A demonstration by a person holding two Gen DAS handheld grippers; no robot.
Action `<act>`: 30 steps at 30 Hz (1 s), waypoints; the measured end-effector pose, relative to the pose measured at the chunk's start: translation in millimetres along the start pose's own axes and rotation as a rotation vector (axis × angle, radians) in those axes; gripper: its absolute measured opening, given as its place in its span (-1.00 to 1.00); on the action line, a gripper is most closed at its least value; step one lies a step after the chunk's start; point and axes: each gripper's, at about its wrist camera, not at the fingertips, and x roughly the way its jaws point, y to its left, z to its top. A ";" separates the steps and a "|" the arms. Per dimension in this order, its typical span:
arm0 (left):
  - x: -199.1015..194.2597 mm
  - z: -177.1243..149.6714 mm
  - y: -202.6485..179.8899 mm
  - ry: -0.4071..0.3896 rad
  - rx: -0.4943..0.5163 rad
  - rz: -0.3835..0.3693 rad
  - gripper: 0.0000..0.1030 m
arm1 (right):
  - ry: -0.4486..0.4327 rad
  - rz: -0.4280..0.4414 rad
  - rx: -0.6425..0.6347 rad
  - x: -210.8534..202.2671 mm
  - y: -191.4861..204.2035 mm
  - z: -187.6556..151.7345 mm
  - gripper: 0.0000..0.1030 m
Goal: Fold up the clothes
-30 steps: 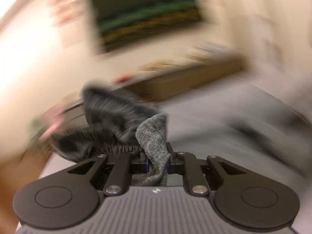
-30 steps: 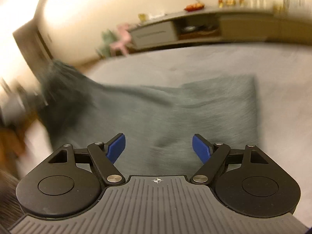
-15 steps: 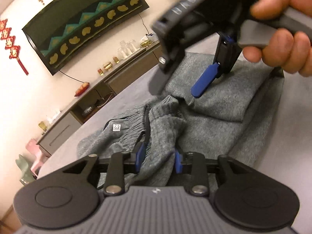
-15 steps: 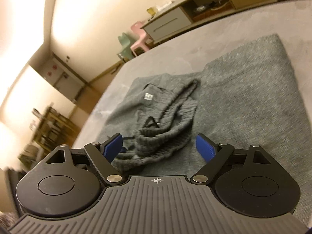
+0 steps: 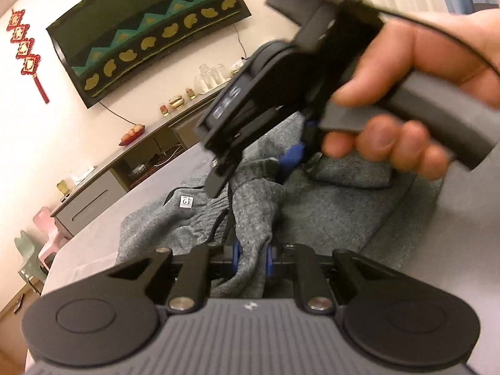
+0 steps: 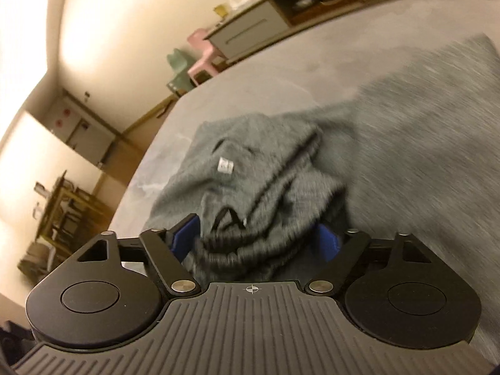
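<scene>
A grey knit garment (image 5: 343, 206) lies rumpled on a grey bed, with a white size tag (image 5: 186, 200) near its ribbed waistband. My left gripper (image 5: 251, 254) is shut on a bunched fold of this garment. My right gripper (image 6: 256, 239) is open, its blue pads (image 6: 326, 240) on either side of the ribbed, bunched waistband (image 6: 250, 243). In the left wrist view the right gripper (image 5: 281, 168) comes down from the upper right, held in a hand, right over the fold above my left gripper.
The grey bed surface (image 6: 281, 68) spreads around the garment. A low cabinet (image 5: 103, 187) stands against the far wall under a dark wall hanging (image 5: 150, 31). Small pink and green chairs (image 6: 190, 62) stand beyond the bed's edge.
My right gripper has come down closer onto the bunched waistband, which now sits between its pads. My left gripper keeps its hold on the fold.
</scene>
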 end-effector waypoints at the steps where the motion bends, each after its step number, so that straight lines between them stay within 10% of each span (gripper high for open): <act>1: -1.6 -1.3 1.3 -0.001 -0.004 0.003 -0.71 | -0.010 0.006 -0.030 4.2 6.1 -0.9 0.35; 8: -5.1 -1.8 2.0 0.002 0.004 -0.003 -0.45 | -0.099 0.042 -0.322 15.9 52.2 -4.9 -0.55; 13: -17.1 -1.9 11.9 -0.006 -0.054 -0.118 -0.37 | 0.008 -0.205 -0.283 20.6 39.3 -0.2 -0.23; 19: -31.9 -6.8 57.4 -0.032 -0.231 -0.210 -0.04 | -0.102 -0.112 -0.128 -36.1 45.2 7.2 0.13; 26: -2.4 3.4 38.4 0.006 -0.145 -0.176 0.10 | 0.044 -0.094 -0.110 10.8 31.0 5.7 0.41; 28: 5.9 5.1 36.6 0.030 -0.151 -0.183 0.09 | 0.064 -0.120 -0.179 30.0 39.5 4.5 0.33; 30: 9.8 6.4 36.8 0.039 -0.158 -0.186 0.08 | 0.072 -0.134 -0.278 44.2 52.1 2.4 -0.27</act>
